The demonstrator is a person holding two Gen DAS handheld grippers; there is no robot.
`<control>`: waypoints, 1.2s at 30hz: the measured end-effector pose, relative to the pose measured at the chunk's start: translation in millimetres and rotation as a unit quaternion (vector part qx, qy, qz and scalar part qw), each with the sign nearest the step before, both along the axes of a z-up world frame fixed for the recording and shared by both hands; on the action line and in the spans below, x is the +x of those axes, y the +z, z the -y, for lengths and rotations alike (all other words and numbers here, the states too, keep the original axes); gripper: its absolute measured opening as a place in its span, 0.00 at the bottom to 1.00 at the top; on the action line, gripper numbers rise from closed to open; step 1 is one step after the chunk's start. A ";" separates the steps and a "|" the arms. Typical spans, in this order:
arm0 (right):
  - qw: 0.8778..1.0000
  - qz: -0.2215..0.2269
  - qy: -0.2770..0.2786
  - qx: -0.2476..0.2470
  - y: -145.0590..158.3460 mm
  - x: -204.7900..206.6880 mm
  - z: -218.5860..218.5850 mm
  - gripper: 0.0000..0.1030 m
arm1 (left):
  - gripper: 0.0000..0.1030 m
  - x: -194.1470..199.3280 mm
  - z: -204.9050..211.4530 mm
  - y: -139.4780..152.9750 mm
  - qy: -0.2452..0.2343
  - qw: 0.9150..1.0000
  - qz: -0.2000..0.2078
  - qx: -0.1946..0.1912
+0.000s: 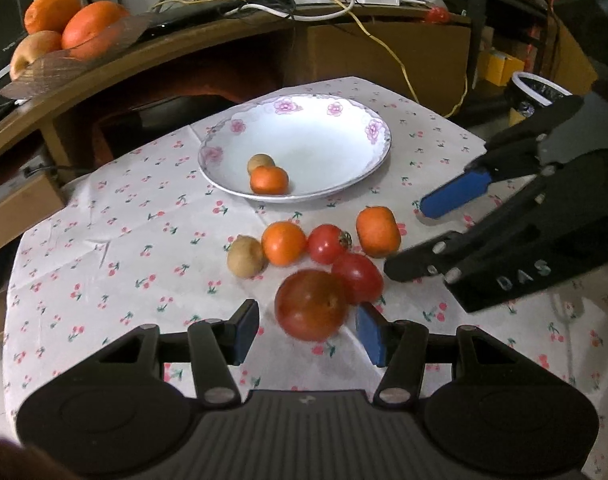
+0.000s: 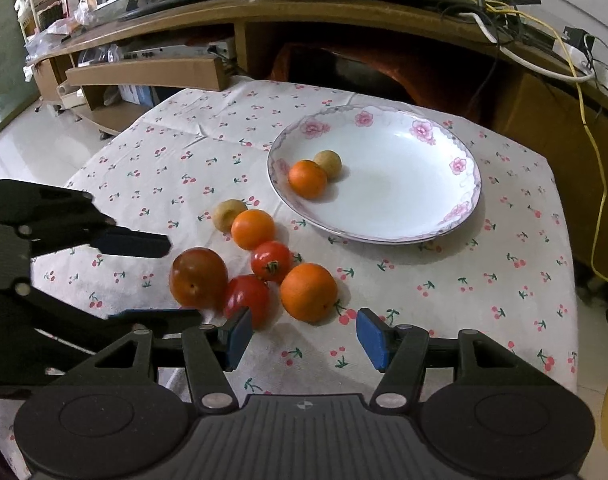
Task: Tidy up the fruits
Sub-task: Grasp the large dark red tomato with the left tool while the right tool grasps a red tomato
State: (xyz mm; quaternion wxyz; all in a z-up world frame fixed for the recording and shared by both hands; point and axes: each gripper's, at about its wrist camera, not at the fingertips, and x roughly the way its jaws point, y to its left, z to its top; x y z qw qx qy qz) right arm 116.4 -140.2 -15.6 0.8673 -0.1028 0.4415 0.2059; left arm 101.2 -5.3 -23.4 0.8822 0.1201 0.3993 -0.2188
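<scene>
A white flowered plate [image 1: 344, 128] [image 2: 404, 200] holds a small orange [image 1: 269, 180] [image 2: 307, 179] and a brown longan-like fruit [image 1: 260, 163] [image 2: 329, 163]. On the cloth lie a large dark red tomato [image 1: 311, 305] [image 2: 199, 277], two smaller tomatoes [image 1: 358, 276] [image 1: 325, 243], two oranges [image 1: 283, 242] [image 1: 378, 231] and a brown fruit [image 1: 245, 257]. My left gripper [image 1: 309, 334] is open, its pads either side of the large tomato without touching it. My right gripper [image 2: 304, 338] is open and empty, just before an orange [image 2: 309, 291]; it also shows in the left wrist view [image 1: 432, 236].
The table has a cherry-print cloth [image 1: 124, 248]. Behind it is a wooden desk [image 1: 208, 32] with a fruit bowl [image 1: 64, 28], cables and a power strip. A bin [image 1: 538, 92] stands at the right. Cardboard boxes sit at the far left [image 2: 144, 72].
</scene>
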 end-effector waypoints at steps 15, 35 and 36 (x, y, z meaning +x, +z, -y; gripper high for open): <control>1.000 -0.016 0.018 0.017 0.7 -2.9 1.8 0.56 | 0.45 -4.1 -8.6 -2.4 0.003 1.000 0.000 0.002; 0.998 -0.032 0.005 0.056 -20.1 14.2 -29.6 0.38 | 0.49 -11.5 -25.8 -11.2 0.013 1.000 -0.020 0.001; 0.998 -0.029 0.007 0.054 -20.5 15.0 -31.6 0.38 | 0.49 -11.7 -26.7 -11.3 0.014 1.000 -0.021 -0.001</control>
